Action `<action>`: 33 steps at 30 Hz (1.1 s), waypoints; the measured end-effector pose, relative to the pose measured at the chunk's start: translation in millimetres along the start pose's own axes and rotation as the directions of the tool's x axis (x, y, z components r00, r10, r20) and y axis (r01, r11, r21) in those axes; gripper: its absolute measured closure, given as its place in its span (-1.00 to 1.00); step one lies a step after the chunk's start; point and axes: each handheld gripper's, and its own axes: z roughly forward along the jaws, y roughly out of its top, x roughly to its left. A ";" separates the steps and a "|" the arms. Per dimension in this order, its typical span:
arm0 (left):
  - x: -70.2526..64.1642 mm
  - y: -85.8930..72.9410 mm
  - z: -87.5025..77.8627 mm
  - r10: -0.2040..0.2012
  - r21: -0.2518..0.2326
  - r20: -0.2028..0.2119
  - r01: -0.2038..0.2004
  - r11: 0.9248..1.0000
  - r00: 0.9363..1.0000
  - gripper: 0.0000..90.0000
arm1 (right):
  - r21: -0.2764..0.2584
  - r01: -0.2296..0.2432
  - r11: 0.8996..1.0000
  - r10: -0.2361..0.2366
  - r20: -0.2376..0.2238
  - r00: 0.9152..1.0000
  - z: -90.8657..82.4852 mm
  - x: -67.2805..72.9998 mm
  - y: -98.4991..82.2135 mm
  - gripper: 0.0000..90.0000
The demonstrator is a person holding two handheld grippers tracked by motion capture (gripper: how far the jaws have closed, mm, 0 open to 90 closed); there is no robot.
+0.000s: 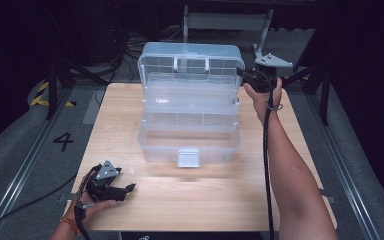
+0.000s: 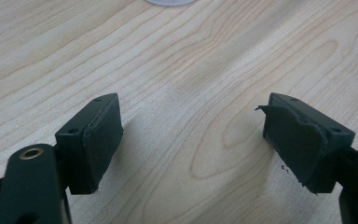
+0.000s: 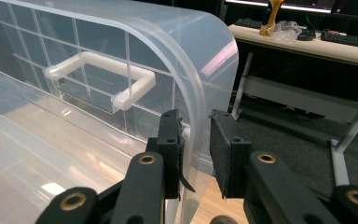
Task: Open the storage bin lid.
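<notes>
Fingers of my right gripper pinch the raised lid of the clear box at the table's far edge, presumably to swing it; left gripper idles open, empty, near corner.

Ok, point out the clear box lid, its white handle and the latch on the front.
lid (image 3: 186, 56), right gripper view, its curved edge.
handle (image 3: 98, 63), right gripper view, the middle of its white bar.
latch (image 1: 188, 158), high view, its front plate.

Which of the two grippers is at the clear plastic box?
The right gripper, with its jaws astride the edge of the clear toolbox's raised lid. The left gripper rests open on the wooden table, away from the box.
</notes>
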 end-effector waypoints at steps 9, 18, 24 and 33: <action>0.1 0.0 0.1 -0.001 0.000 0.004 0.001 1.000 1.000 -0.55 | 0.000 -0.029 1.000 0.029 -0.005 1.000 6.1 -5.1 2.0 0.75; 0.5 0.1 0.1 0.002 0.000 0.004 -0.002 1.000 1.000 -0.55 | -0.001 -0.060 0.998 0.060 -0.012 0.998 18.2 -12.3 3.6 0.77; 1.2 0.6 -0.4 0.008 0.008 0.007 -0.008 1.000 1.000 -0.56 | 0.008 -0.067 0.998 0.067 -0.009 0.998 25.2 -15.6 6.7 0.78; 1.2 0.5 0.1 0.006 0.003 0.009 -0.006 1.000 1.000 -0.56 | 0.018 -0.079 0.997 0.079 -0.028 0.996 30.6 -21.4 8.4 0.79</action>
